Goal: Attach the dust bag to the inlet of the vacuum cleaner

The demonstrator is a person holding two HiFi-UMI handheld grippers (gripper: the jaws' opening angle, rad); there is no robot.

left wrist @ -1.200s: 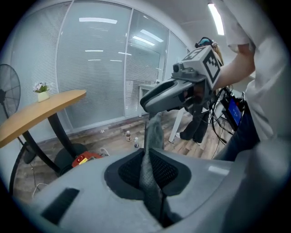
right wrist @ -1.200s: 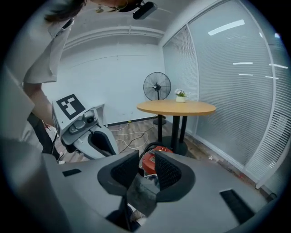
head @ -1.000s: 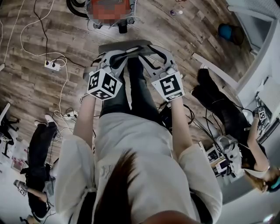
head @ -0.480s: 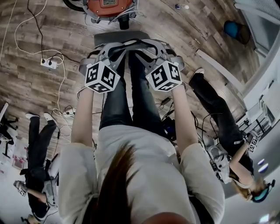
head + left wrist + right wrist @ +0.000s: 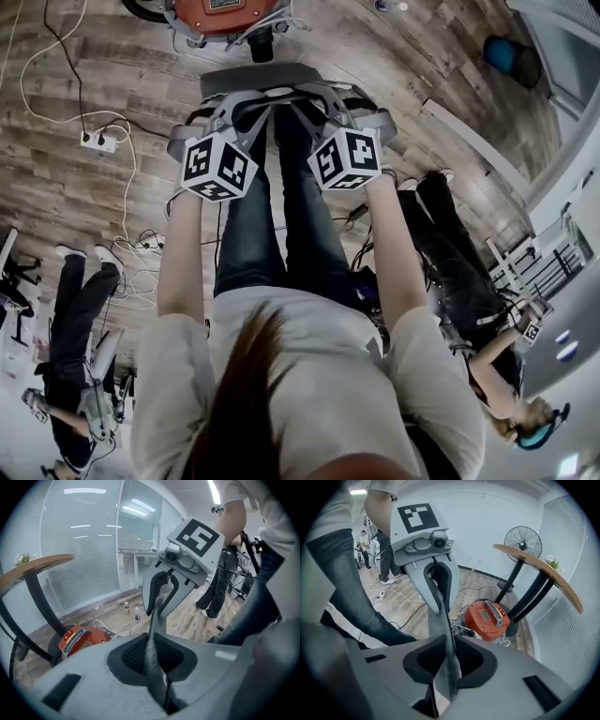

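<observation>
The person stands over a wooden floor (image 5: 84,84) and holds the dust bag (image 5: 262,77) up in the air in front of their legs, stretched between both tools. It touches nothing else. The left claw (image 5: 151,660) is closed tight on one edge of the grey bag, with the fabric pinched flat between its pads. The right claw (image 5: 449,662) has just been closing and now also clamps a thin edge of the bag, so each side is gripped.

The orange vacuum cleaner (image 5: 487,619) sits on the floor just ahead of the bag and below it, beside the bent black legs under a wooden tabletop (image 5: 539,571), with white cables (image 5: 112,141) trailing over the boards to its left in the head view. The inlet cannot be picked out for certain from these views.

The bag looks light and soft: it reads as a thin woven or fleece sheet that folds where the pads squeeze it and would sag if only one side were held. It should not slip easily from the ribbed pads, but it could crumple or tear if the two claws pull hard apart. The stiffer collar around its opening, if it has one, would be the better place to hold for pushing it onto the inlet; the present edge grips suit carrying more than pressing.
</observation>
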